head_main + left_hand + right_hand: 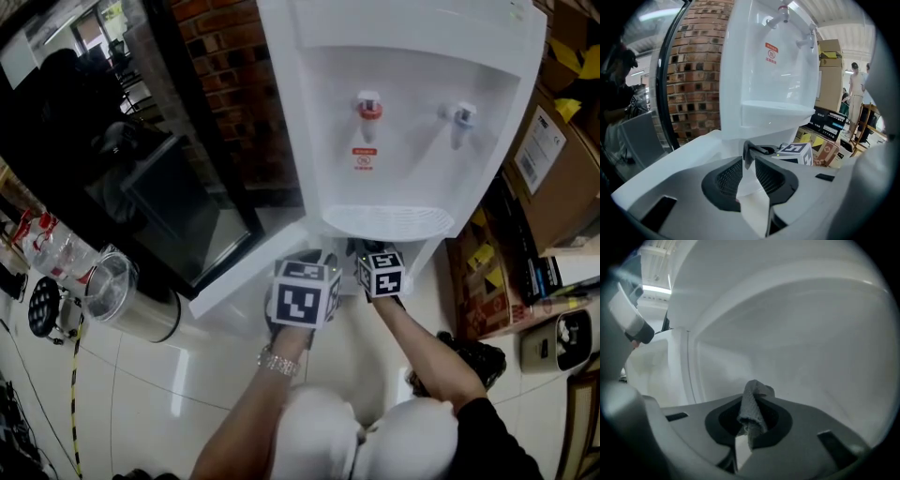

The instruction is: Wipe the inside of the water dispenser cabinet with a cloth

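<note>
My right claw (pixel 752 398) pinches the grey cloth (pixel 751 412) inside the white cabinet (pixel 797 333). My left claw (pixel 749 157) is clamped on the open door (pixel 670 164) at the left.

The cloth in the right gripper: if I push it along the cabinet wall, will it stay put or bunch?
Probably floppy: the cloth folds over itself above the right gripper and its fingers, so it may bunch when pushed. Its coarse weave looks likely to drag, not slip, on the smooth cabinet wall.
</note>
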Demonstrator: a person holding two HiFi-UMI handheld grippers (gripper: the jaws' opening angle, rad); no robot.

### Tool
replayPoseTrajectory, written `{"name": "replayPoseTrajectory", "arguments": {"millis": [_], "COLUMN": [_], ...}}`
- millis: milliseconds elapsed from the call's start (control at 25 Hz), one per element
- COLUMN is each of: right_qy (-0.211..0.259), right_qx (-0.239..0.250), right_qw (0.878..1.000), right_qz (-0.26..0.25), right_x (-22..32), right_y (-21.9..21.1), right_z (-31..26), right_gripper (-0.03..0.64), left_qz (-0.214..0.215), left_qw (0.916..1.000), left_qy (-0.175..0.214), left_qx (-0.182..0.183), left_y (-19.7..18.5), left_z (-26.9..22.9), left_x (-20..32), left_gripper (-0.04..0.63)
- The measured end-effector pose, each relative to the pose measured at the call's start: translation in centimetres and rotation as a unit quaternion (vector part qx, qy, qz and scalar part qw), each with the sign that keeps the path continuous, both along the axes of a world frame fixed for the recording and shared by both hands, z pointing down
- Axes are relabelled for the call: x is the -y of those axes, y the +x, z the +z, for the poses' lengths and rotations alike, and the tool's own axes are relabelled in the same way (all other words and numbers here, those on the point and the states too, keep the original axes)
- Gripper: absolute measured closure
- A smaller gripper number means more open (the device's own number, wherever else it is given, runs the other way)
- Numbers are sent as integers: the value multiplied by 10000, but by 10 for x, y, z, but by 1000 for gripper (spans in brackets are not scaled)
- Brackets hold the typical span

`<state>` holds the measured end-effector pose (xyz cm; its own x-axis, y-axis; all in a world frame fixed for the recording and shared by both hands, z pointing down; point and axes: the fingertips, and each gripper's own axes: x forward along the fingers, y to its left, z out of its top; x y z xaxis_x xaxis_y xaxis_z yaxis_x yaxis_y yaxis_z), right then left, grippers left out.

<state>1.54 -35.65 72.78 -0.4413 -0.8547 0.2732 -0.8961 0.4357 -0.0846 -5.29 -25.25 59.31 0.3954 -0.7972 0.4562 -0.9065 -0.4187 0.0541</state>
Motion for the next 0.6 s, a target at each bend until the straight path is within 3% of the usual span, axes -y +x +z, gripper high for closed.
{"name": "replayPoseTrajectory", "arguments": {"millis": [200, 360, 480, 600], "right_qy": [2, 96, 59, 33], "right_qx": [68, -466, -991, -1287], "right_qw": [9999, 9967, 9849, 9760], "right_qz": [-105, 657, 1416, 1755], "right_x": [5, 11, 11, 9], "right_y": [-17, 18, 55, 76], "right_z": [-1, 5, 9, 9], "right_gripper": [602, 601, 602, 603], "left_qz": [50, 42, 76, 146], "left_qw": [10000, 9999, 9998, 9998], "left_qy": [31, 96, 133, 89], "left_qx": [-17, -92, -108, -125], "left_y": [2, 0, 3, 9], "left_z": [-4, -9, -12, -9], "left_x": [-2, -3, -4, -4], "left_gripper": [509, 509, 509, 509]}}
